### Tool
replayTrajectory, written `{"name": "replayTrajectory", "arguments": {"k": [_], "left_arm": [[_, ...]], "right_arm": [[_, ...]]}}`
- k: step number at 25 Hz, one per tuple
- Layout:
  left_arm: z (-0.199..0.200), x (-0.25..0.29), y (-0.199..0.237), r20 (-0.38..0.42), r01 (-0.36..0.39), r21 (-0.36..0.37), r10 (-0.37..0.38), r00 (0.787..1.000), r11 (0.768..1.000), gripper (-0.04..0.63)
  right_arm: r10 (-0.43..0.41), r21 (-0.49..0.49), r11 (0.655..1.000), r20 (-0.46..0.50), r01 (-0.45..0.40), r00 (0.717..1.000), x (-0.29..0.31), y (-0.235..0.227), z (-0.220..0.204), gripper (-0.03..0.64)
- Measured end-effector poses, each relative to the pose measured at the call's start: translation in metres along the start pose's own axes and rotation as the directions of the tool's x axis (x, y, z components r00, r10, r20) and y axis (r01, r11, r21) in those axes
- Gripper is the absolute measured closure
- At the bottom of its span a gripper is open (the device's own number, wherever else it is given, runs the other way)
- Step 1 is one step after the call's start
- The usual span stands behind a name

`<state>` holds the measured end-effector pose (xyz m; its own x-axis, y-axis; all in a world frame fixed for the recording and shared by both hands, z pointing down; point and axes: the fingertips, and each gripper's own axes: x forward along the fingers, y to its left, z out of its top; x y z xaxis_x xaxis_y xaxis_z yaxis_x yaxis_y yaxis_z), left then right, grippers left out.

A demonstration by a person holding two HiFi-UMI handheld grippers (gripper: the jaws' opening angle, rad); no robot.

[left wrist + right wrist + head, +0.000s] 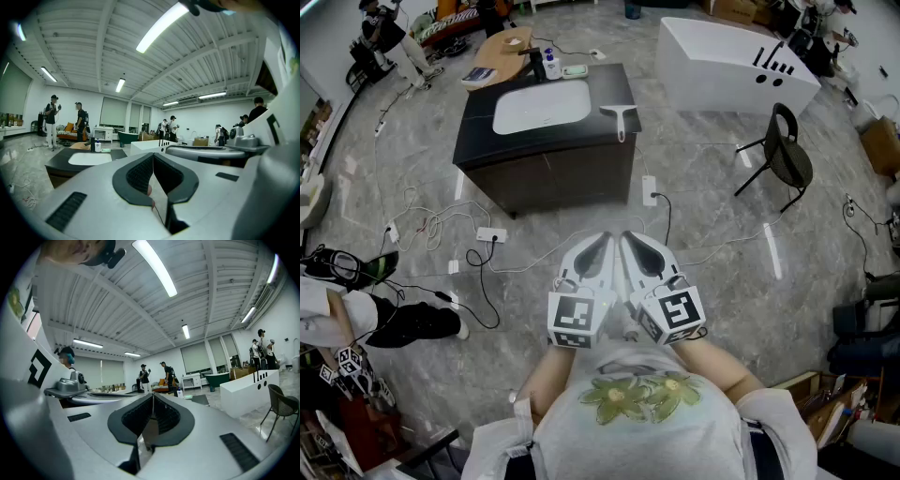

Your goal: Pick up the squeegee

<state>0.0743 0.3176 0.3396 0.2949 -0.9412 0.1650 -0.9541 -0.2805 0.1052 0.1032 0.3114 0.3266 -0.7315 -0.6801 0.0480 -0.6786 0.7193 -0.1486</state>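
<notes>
While the person is holding both tools close in front of the chest, the squeegee (619,116) is lying well apart from them, straight ahead across open floor (722,281), at the right end of the dark counter (487,141) beside the basin (541,108).

The left gripper (602,240) is sitting with its jaws pressed together at the tips and nothing between them. The right gripper (631,240) is likewise closed and empty. The two are pointing forward, nearly touching each other, tips aimed roughly at the counter.

The squeegee's blade is running crosswise along the countertop, and its handle is pointing back toward the person, reaching the counter's front edge. That handle is lying close to the line the grippers are aiming along, so a jaw coming straight in would probably be meeting it end-on.

Neither gripper is clearly nearer. The squeegee is falling almost between their two lines, perhaps a shade toward the right one, which looks the better placed. Whichever is going, it is likely needing to open first, since the pickup has not yet begun.
</notes>
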Motion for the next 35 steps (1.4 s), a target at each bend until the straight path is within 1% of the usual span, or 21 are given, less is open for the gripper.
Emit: {"name": "replayTrajectory", "arguments": {"k": [5, 10, 14, 23, 26, 35], "left_arm": [[0.001, 0.01, 0.0, -0.002, -0.002, -0.005, 0.002, 1.0, 1.0, 0.584], [0.002, 0.025, 0.0, -0.009, -0.003, 0.001, 0.003, 1.0, 1.0, 0.584], [0.001, 0.04, 0.0, -0.021, -0.018, 0.007, 0.019, 1.0, 1.0, 0.584], [0.011, 0.081, -0.005, -0.009, -0.059, 0.02, 0.059, 0.998, 0.998, 0.584], [0.01, 0.09, -0.007, -0.001, -0.073, 0.014, 0.073, 0.997, 0.997, 0.584], [0.004, 0.109, -0.005, -0.024, -0.083, 0.0, 0.083, 0.996, 0.997, 0.584]], "right_arm": [[0.026, 0.0, 1.0, 0.002, -0.026, 1.0, 0.003, -0.006, -0.004, 0.594], [0.021, 0.018, 1.0, 0.003, -0.022, 1.0, 0.009, -0.021, -0.007, 0.594], [0.027, 0.043, 0.999, 0.008, -0.027, 1.0, 0.013, -0.039, -0.007, 0.594], [0.08, 0.037, 0.996, -0.003, -0.08, 0.997, 0.027, -0.076, 0.0, 0.592], [0.096, 0.028, 0.995, -0.009, -0.096, 0.995, 0.027, -0.084, -0.002, 0.592], [0.104, 0.039, 0.994, -0.039, -0.102, 0.994, 0.041, -0.104, -0.007, 0.592]]}}
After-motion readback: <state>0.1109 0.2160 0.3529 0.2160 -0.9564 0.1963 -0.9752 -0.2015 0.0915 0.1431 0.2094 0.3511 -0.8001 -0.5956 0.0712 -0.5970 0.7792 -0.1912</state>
